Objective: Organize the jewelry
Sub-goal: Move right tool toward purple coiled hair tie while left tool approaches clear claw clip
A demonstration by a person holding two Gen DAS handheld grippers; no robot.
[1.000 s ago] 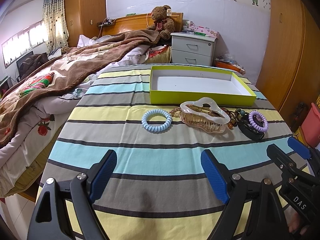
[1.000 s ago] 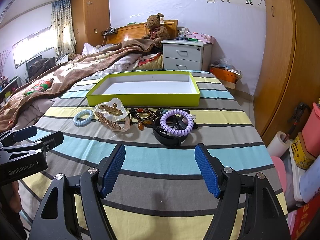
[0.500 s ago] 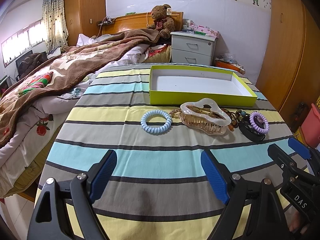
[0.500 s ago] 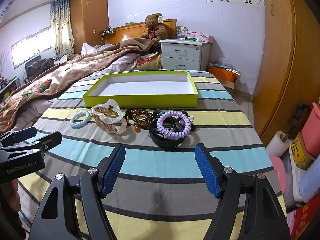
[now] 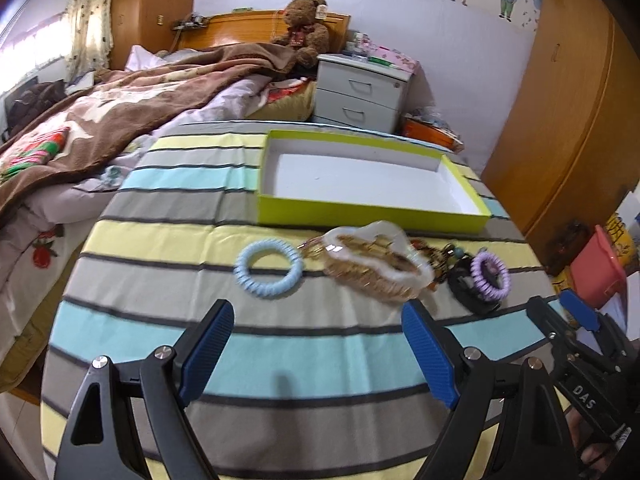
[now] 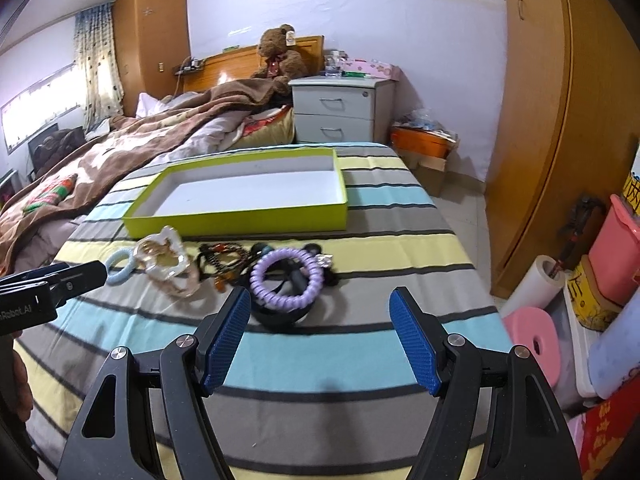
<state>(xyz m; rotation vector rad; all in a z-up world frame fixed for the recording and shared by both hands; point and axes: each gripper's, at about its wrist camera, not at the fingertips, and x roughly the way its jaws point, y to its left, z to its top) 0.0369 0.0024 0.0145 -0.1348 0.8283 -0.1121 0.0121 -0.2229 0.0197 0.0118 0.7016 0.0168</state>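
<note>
A: Jewelry sits in a row beside the green tray, which looks empty: blue hair tie, clear clip, purple hair tie.

B: Left gripper and right gripper, both spread wide, hang short of it, probably lining up a pick.

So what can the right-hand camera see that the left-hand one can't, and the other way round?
Only the right wrist view shows the pink stool and paper roll on the floor. Only the left wrist view shows the blue hair tie whole. Both share the green tray, lilac hair tie, clear claw clip, teddy bear, and both open grippers.
</note>
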